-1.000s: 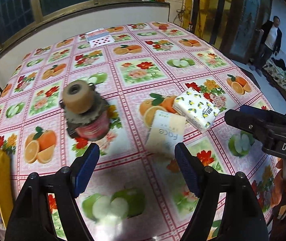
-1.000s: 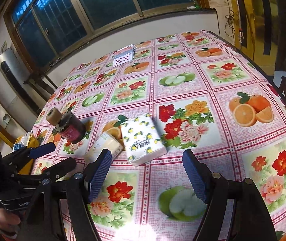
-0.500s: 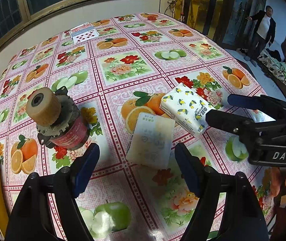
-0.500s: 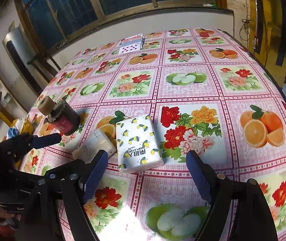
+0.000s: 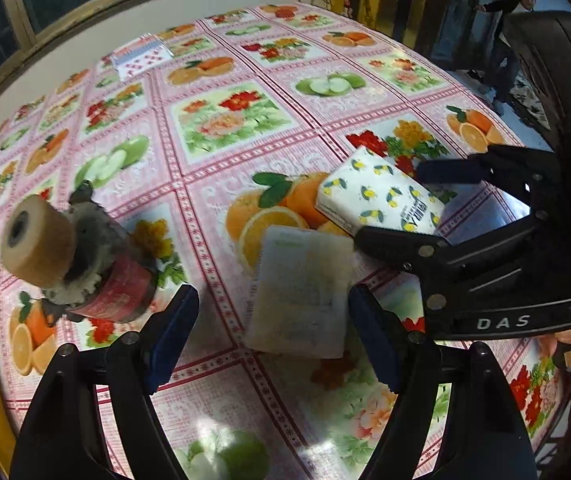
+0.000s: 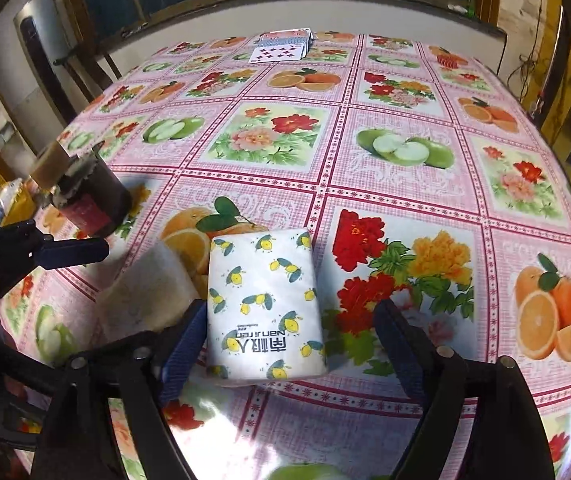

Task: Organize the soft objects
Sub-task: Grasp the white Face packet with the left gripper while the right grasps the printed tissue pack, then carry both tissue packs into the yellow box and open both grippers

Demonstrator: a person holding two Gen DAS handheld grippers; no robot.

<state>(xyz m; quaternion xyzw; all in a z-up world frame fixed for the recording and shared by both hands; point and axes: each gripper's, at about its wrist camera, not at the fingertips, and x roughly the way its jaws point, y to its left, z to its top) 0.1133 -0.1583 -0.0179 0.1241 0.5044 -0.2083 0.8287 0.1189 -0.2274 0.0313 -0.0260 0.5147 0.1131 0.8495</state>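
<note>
Each black tool (image 5: pixel 273 336) carries blue finger pads (image 6: pixel 183 346), silver screws and white "DAS" lettering.

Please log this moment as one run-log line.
left gripper: open, at plain tissue pack | right gripper: open, straddling lemon tissue pack

Two tissue packs, one lemon-printed (image 6: pixel 265 304) and one plain cream (image 5: pixel 301 292), one red jar (image 5: pixel 113 288), one tape roll (image 5: pixel 37 240), one spread of playing cards (image 6: pixel 281 46), two grippers, left (image 5: pixel 273 336) and right (image 6: pixel 291 346), one bench (image 6: pixel 405 200).

"DAS" marks the right tool (image 5: pixel 437 204); "nanjiren" the tissue pack (image 6: pixel 265 304).
</note>
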